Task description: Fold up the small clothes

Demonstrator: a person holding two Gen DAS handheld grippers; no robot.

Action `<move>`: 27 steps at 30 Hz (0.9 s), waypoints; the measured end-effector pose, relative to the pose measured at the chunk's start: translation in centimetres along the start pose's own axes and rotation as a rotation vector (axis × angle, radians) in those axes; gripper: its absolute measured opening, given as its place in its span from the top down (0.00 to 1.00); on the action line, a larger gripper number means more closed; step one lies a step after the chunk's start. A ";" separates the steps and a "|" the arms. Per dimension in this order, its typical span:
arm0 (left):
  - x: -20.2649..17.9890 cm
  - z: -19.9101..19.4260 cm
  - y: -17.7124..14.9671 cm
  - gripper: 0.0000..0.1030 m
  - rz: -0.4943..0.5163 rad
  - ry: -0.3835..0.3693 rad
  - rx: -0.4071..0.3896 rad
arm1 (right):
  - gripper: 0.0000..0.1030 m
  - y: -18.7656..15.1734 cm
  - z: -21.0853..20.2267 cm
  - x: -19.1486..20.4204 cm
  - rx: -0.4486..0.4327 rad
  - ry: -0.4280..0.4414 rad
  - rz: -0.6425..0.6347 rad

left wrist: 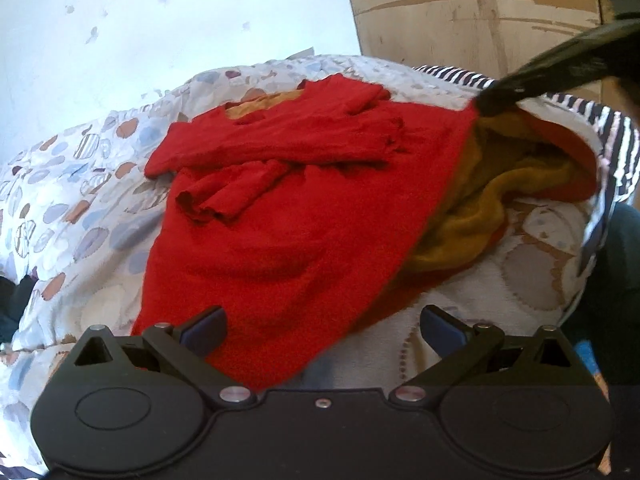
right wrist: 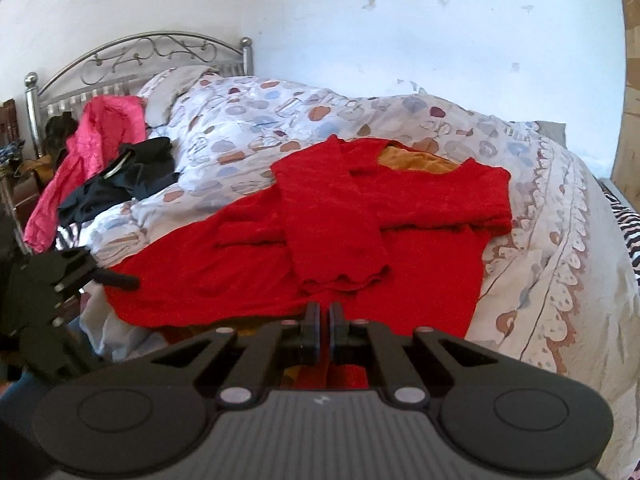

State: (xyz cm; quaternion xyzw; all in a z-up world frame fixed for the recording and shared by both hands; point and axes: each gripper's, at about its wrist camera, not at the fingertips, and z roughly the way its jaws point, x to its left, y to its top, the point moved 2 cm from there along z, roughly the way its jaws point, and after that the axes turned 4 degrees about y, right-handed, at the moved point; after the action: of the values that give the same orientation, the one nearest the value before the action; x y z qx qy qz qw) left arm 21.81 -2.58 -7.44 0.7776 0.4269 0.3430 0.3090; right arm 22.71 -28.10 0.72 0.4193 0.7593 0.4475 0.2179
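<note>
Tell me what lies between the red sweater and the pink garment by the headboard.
In the right wrist view, dark clothes and patterned bedding lie between the red sweater and the pink garment.

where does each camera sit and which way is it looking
Left wrist: on the left gripper, jaws open, looking across the red top on the bed toward a board; the right gripper pinches the hem.
Right wrist: on the right gripper, shut on the hem, looking up the bed to the headboard; the left gripper shows at left.
Shared: red top, bed, each other's gripper.
</note>
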 end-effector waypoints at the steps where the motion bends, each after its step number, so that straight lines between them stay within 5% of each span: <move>1: 0.3 0.4 0.0 0.01 0.000 0.006 0.009 | 0.95 -0.3 -0.2 0.5 0.005 -0.003 -0.020; 8: 4.0 1.3 1.6 0.09 -0.137 -0.042 0.014 | 0.89 -2.5 -1.5 2.5 0.057 -0.025 -0.131; 13: 7.2 2.1 4.2 0.15 -0.285 -0.094 0.006 | 0.54 -4.2 -2.8 4.0 0.107 -0.051 -0.239; 15: 8.3 2.7 5.1 0.16 -0.348 -0.113 0.012 | 0.48 -5.3 -3.5 4.8 0.134 -0.064 -0.313; 19: 9.6 3.4 6.0 0.16 -0.422 -0.122 0.017 | 0.45 -7.5 -4.5 6.3 0.197 -0.103 -0.488; 27: 9.1 2.7 5.9 0.16 -0.398 -0.120 0.011 | 0.39 -11.0 -3.1 8.4 0.239 -0.264 -0.837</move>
State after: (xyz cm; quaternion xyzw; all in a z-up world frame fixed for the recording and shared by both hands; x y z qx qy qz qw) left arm 30.25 2.23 -1.98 0.6986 0.5546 0.2260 0.3914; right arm 11.03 -25.41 -6.88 0.1516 0.8754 0.1730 0.4251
